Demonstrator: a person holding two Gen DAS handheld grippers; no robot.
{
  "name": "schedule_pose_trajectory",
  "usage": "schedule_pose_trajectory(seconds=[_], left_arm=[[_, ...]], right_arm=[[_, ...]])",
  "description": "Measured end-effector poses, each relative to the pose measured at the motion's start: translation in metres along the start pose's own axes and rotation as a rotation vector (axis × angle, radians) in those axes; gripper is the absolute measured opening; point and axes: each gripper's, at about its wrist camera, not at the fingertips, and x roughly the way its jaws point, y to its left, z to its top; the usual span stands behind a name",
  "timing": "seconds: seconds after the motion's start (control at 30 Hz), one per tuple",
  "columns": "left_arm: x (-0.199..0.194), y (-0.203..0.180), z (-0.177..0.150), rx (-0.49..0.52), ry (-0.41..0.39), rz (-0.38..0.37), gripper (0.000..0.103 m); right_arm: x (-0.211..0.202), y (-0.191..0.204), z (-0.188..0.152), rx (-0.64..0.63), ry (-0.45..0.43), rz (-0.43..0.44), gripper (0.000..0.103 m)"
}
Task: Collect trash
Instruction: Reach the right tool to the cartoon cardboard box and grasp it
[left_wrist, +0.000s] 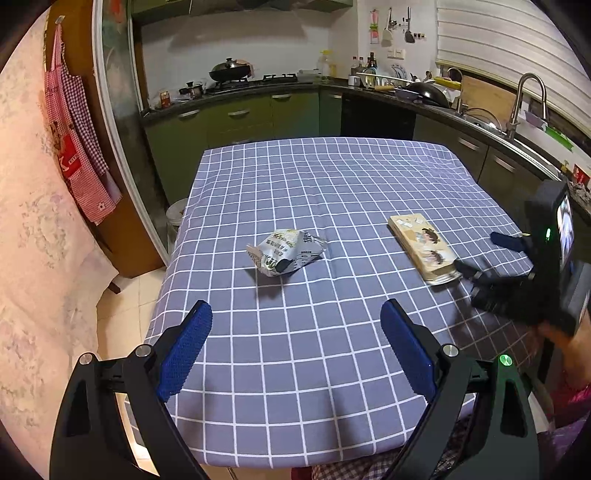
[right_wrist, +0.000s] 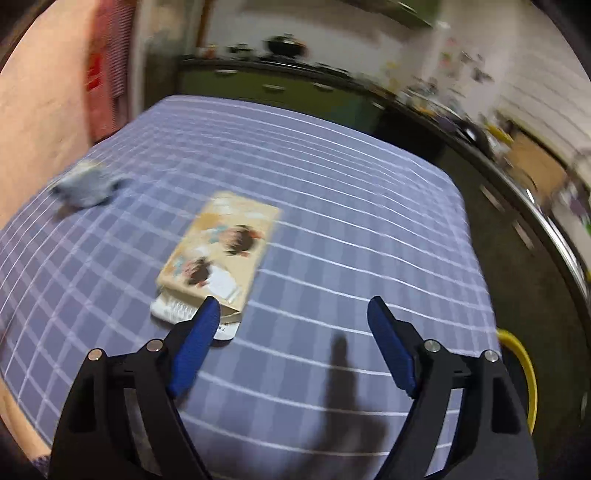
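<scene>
Crumpled silver wrapper (left_wrist: 286, 251) & flat beige cartoon-print box (right_wrist: 218, 254) on tablecloth (left_wrist: 332, 184); both grippers' fingers (left_wrist: 184, 343) spread, empty.

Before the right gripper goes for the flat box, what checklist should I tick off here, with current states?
1. Right gripper open: ok.
2. Box between its fingers: not ok; box sits left of the gap, at the left fingertip.
3. Box lying flat on the table: ok.
4. Left gripper open, empty: ok.
5. Wrapper apart from box: ok.
6. Bin for the trash in view: cannot tell.
</scene>
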Motion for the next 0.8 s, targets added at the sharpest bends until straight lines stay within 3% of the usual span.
schedule_pose_trajectory(seconds=[0.17,0.57,0.73,0.8], left_arm=[[0.001,-0.009,0.003,0.019,-0.003,-0.008,0.091],[0.005,-0.019,0.004,0.048,0.008,-0.037,0.091],[0.008,-0.018,0.004,0.049,0.015,-0.042,0.091],[0.009,-0.018,0.004,0.048,0.016,-0.045,0.091]], right_arm=[[0.001,0.004,0.013,0.056,-0.002,0.166,0.08],[0.028,0.04,0.017,0.017,0.08,0.174,0.081],[0.03,0.034,0.014,0.021,0.089,0.168,0.071],[0.029,0.03,0.014,0.035,0.091,0.183,0.055]])
